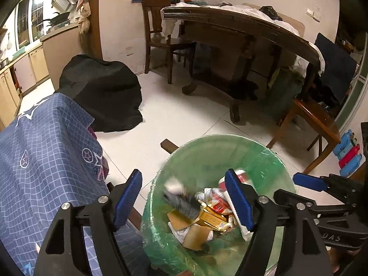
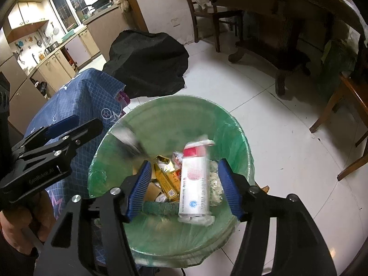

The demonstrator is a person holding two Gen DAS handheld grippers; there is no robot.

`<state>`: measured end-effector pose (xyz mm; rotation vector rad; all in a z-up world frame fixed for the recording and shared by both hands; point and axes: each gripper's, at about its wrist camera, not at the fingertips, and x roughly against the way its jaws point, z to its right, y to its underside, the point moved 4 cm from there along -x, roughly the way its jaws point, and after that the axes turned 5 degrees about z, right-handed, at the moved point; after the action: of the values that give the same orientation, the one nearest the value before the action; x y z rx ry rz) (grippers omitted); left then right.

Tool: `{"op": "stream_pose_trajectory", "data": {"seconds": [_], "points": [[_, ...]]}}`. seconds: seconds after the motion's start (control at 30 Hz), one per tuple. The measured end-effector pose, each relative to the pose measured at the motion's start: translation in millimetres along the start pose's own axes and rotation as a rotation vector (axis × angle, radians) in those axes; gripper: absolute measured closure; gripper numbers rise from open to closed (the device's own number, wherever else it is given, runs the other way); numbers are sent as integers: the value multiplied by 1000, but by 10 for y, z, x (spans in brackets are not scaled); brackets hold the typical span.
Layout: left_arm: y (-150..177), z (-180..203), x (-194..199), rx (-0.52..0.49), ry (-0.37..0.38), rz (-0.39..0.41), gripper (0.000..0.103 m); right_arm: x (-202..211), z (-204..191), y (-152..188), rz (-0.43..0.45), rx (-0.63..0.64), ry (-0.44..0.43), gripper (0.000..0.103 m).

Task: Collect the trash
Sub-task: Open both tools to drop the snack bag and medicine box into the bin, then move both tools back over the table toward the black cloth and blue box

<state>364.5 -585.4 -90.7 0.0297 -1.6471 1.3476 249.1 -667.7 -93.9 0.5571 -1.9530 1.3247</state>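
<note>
A bin lined with a green bag (image 1: pixel 264 158) (image 2: pixel 230 124) stands on the white floor below both grippers. It holds gold cartons (image 2: pixel 166 179), paper scraps and wrappers (image 1: pixel 216 201). A white tube with a red cap (image 2: pixel 195 179) is blurred in the air between my right gripper's fingers, over the bin. A grey-and-white piece (image 1: pixel 181 201) (image 2: pixel 128 141) is blurred over the bin's left side. My left gripper (image 1: pixel 184 201) is open and empty above the bin's left rim. My right gripper (image 2: pixel 184 189) is open above the bin.
A blue grid-patterned cloth (image 1: pixel 43 161) covers something left of the bin. A black covered heap (image 1: pixel 103 92) lies behind it. A dark wooden table (image 1: pixel 241 46) with chairs (image 1: pixel 161 39) stands at the back, a wooden stool (image 1: pixel 308 126) at the right.
</note>
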Motion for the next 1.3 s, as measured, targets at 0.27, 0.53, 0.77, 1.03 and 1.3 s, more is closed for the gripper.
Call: {"op": "stream_pose_trajectory", "data": {"seconds": [0.27,0.53,0.77,1.03,1.3], "points": [[37,-91,92,8,-16,2,25,101,26,28,28,-20,-5,36],[90,-191,436,12,-20,29,19,417,-148,56,117,-5,-13,18],[298,-688,1109,22,-70,116,5,688,-755,263,217,123,-54,9],[750,-1996,2041,160,-180,193,5,582,-1763,623,208,278,-194,8],[1487,-3449,2704,347,-354,144,5,446,-2640,818,160,378,-316,8]]}}
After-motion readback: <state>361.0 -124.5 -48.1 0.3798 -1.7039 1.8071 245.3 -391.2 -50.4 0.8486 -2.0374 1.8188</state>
